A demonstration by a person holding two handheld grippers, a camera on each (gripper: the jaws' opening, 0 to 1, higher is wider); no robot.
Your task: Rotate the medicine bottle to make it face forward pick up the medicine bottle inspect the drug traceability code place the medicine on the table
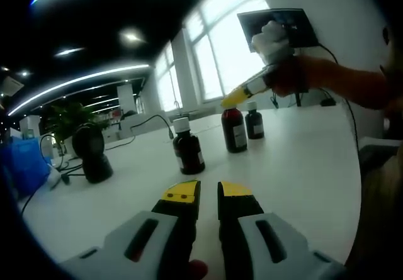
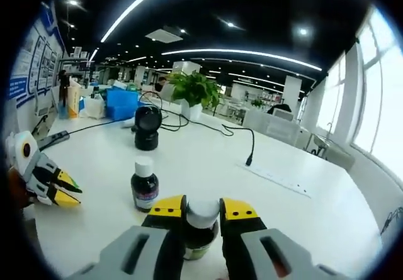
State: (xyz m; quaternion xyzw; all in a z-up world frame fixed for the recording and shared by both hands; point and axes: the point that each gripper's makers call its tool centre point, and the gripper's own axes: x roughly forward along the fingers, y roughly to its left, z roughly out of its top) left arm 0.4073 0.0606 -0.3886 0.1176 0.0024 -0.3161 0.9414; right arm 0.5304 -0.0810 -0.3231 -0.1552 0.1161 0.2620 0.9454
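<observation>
Three dark brown medicine bottles with white labels stand on the white table (image 1: 296,173): a near one (image 1: 187,146), a middle one (image 1: 234,129) and a far one (image 1: 254,121). My right gripper (image 1: 236,96) comes in from the right, held by a gloved hand, and its yellow tips are at the middle bottle's cap. In the right gripper view my right gripper (image 2: 203,209) is shut on that bottle's white cap (image 2: 203,216); another bottle (image 2: 145,185) stands to its left. My left gripper (image 1: 209,190) hovers low in front of the bottles, jaws narrowly apart with nothing between them, and appears again (image 2: 67,190) at the left edge.
A black round device (image 2: 147,129) with cables sits further along the table, also seen at the left (image 1: 91,151). A power strip (image 2: 277,180), a potted plant (image 2: 195,88) and a blue box (image 2: 123,102) lie beyond. A person's sleeve (image 1: 352,82) reaches in from the right.
</observation>
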